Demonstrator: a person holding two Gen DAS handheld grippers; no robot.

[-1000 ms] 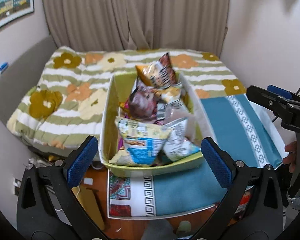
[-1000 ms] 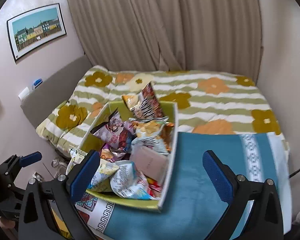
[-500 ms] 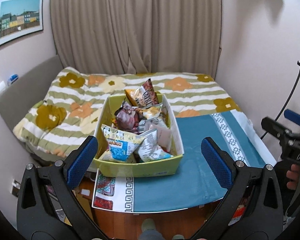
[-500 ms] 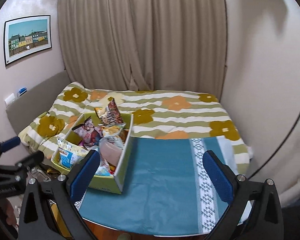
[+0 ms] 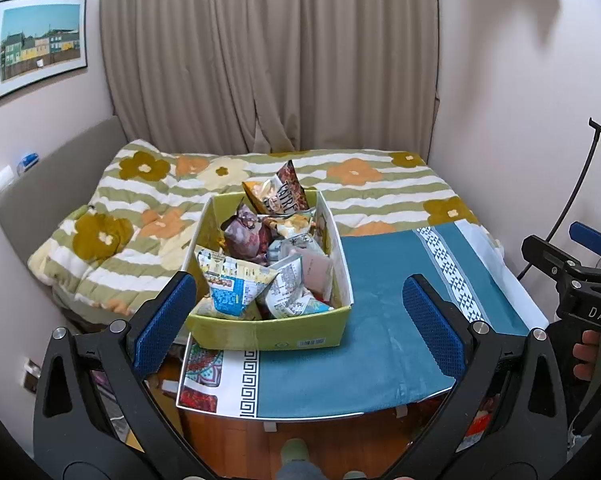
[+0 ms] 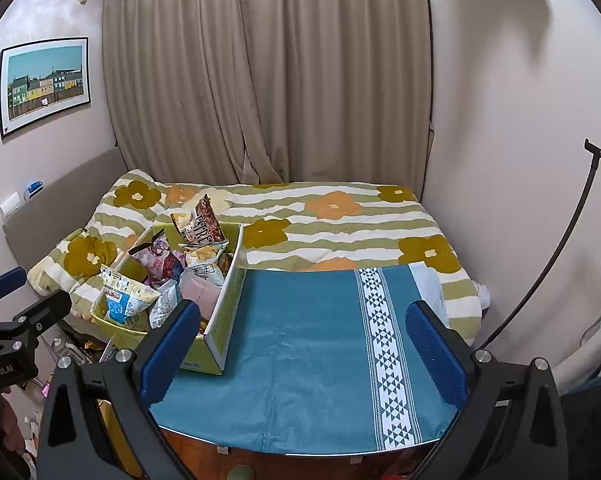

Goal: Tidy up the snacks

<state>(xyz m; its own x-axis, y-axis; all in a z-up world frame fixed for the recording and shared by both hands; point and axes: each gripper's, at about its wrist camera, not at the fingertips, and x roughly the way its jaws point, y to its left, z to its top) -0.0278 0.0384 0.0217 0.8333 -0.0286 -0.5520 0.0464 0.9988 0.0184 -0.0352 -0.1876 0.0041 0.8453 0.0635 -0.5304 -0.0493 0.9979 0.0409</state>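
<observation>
A: What is staying hidden from us here?

B: The snack packets low in the yellow-green cardboard box (image 5: 268, 334) are lying buried under the top ones, so I am not managing a full count. The table's near left corner is sitting behind the blue pad of the left gripper (image 5: 296, 320), and the floor under the table is showing only as a strip of reddish wood.

A: What are you counting, then?

B: One box, standing on the left part of the table, on the teal cloth (image 6: 308, 344). About six packets are showing on top. A brown and orange bag (image 5: 278, 196) is poking up at the far end, a crinkled purple bag (image 5: 246, 236) is lying mid-box, a white and blue packet (image 5: 230, 292) is leaning at the near end, and a flat pink pouch (image 6: 202, 294) is resting against the right wall.

A: And the grippers?

B: Two. Both are hanging over the near table edge with jaws spread wide and nothing between them. The right gripper (image 6: 302, 344) is facing bare cloth beside the box; a hand (image 5: 586, 354) is gripping its handle.

A: Textures?

B: The pads are looking dimpled, the cloth woven with a white triangle band, the floral quilt (image 6: 340, 220) behind soft and puffy, and the beige curtain (image 6: 268, 80) is falling in pleats.
</observation>
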